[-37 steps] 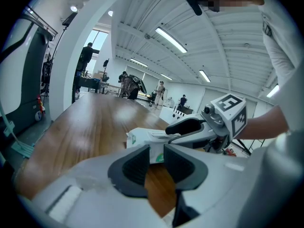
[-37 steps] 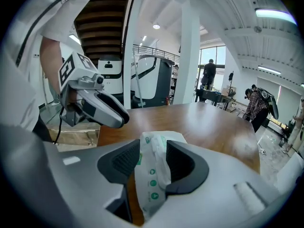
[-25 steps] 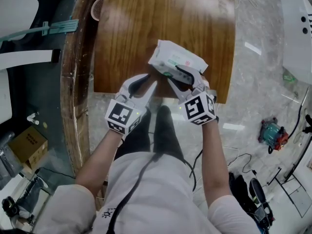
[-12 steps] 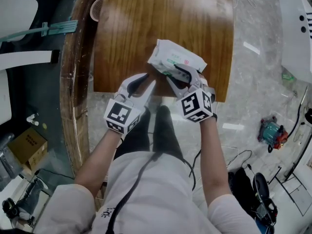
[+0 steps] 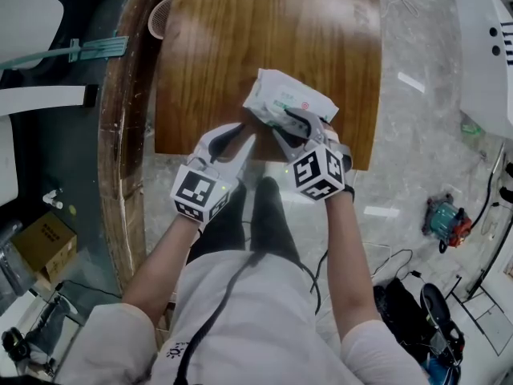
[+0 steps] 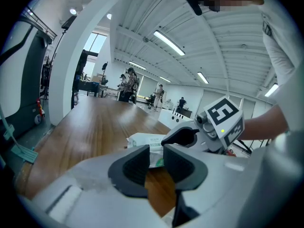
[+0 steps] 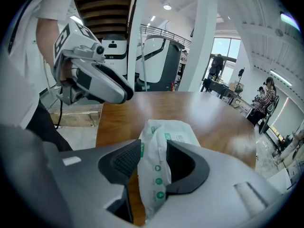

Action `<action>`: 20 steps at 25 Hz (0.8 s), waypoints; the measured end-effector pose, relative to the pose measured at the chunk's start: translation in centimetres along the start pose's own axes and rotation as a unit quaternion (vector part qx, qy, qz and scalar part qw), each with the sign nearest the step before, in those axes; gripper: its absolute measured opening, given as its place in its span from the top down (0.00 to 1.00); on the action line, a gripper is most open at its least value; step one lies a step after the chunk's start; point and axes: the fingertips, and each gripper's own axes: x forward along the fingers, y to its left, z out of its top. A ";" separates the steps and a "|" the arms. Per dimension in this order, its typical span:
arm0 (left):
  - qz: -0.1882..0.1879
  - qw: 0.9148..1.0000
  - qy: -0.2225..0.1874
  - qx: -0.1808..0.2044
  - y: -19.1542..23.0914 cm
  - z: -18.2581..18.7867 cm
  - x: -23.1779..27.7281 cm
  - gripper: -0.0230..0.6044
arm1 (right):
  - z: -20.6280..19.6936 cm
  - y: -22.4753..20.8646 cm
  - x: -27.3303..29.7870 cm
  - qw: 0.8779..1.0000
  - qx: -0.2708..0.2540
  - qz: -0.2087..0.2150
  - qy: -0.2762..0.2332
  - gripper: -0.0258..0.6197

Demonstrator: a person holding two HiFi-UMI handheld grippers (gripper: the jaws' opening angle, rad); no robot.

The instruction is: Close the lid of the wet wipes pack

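Since a second ago, the right gripper point(image 7: 154, 161) has shifted slightly toward the left gripper point(image 6: 156, 161) and tipped further down. We find the wet wipes pack point(image 5: 290, 95) and the left gripper where they were.

The pack lies askew on the wooden table point(image 5: 240, 38), close to the near edge. Its near end stands between the right gripper's pads, which pinch it so that the wrapper bulges upward. From the head view, that gripper's fingers cover the near edge of the pack, so we cannot tell how the lid stands.

The left gripper hangs just beside the pack's near-left corner. Its pads are a narrow slit apart with nothing between them; only the table and pack show through.

Around the table we note:
- a cardboard box point(image 5: 44, 235) on the floor at left;
- a red-and-teal tool point(image 5: 443, 217) on the floor at right;
- a white machine point(image 5: 485, 46) at upper right.
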 end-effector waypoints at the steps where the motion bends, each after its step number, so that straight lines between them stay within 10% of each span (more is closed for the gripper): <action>1: 0.000 1.000 0.000 0.000 0.0 0.0 -0.1 0.80 | 0.0 0.0 0.0 1.000 0.001 -0.001 0.000 0.70; 20: -0.009 0.999 -0.022 0.025 -3.2 4.5 -2.4 0.90 | 3.5 -2.2 -6.8 0.980 0.152 -0.048 -0.120 0.80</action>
